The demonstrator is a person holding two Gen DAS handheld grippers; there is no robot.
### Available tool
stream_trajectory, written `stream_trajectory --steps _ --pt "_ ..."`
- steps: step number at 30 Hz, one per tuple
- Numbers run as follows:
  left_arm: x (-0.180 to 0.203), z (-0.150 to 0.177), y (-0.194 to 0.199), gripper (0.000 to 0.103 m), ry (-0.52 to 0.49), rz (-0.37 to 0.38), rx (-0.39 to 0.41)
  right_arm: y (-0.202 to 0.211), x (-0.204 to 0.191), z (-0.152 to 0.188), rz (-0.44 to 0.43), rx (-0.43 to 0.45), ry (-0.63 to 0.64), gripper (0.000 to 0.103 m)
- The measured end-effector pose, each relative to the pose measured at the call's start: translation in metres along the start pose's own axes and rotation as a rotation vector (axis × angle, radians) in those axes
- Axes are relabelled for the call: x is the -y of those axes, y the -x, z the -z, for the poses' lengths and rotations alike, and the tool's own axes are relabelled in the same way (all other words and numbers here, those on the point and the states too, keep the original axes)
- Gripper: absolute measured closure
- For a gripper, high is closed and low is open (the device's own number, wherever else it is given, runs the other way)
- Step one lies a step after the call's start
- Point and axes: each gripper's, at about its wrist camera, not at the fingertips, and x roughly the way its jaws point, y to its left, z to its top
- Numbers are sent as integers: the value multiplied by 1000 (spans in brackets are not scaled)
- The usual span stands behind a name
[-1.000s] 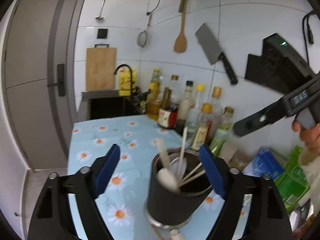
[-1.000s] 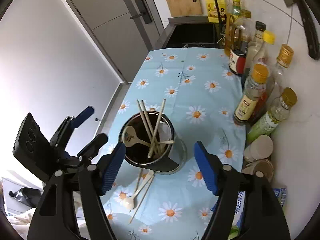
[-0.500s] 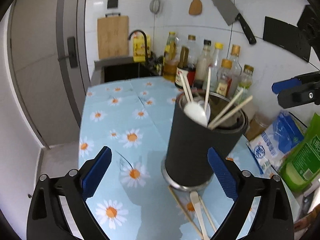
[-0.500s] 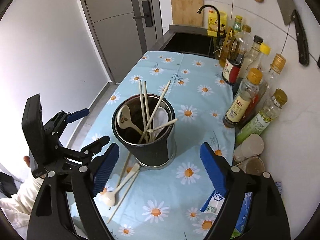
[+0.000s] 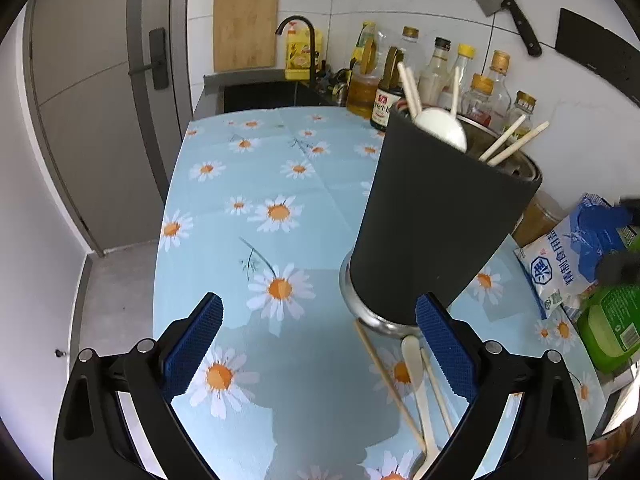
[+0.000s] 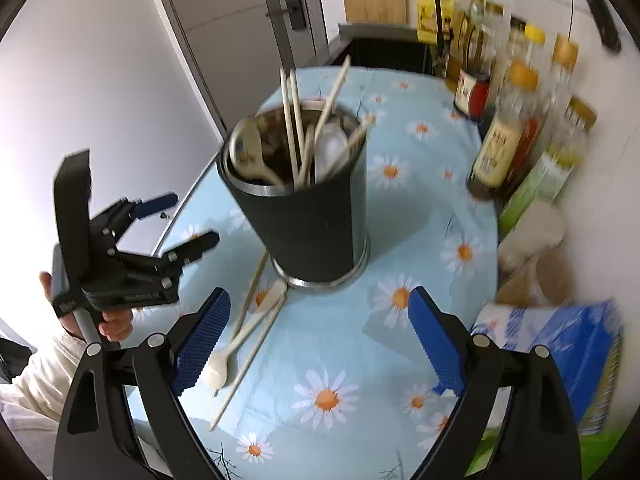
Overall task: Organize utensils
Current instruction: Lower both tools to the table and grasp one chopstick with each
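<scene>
The left tongs (image 5: 318, 334) are wide open and hold nothing. The left tongs (image 6: 176, 220) also show in the right view, off the counter's left edge, and have dropped lower than half a second ago.

On the counter (image 6: 352, 344), with its blue daisy cloth, lie one pale spoon (image 6: 236, 344) and two loose chopsticks (image 6: 246, 364), just in front of the black utensil cup (image 6: 308, 208). The spoon handle comes up close to the cup's steel base.

The one cup stands upright in the middle of the counter. Inside it are two spoons (image 6: 250, 154) and about five chopsticks (image 6: 290, 128), all leaning out over the rim. The cup looks bigger and nearer in both views than it did before.

The right tongs (image 6: 320, 346) are wide open too, empty, low over the cloth just in front of the cup.

Along the wall on the right stands a row of bottles (image 6: 500, 148), too blurry to count. One blue and white bag (image 5: 568, 256) lies near the counter's right end.
</scene>
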Motion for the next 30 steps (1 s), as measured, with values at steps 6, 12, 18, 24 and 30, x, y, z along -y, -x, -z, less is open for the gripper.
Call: stream_trajectory --steps 6,12,18,24,30 --pt "0 11 -11 8 -16 -41 -40 -36 5 26 19 -64 -43 14" --pt "1 19 -25 8 -26 -63 -91 -57 1 41 57 -91 -36 14" --pt "5 25 -36 8 -52 -64 -137 -78 -8 54 61 -122 4 14" --pt "5 32 -52 8 -46 -52 -203 -94 -23 61 59 -138 45 14" --pt "4 32 -59 8 -23 -36 -236 -108 -32 64 40 -148 59 14"
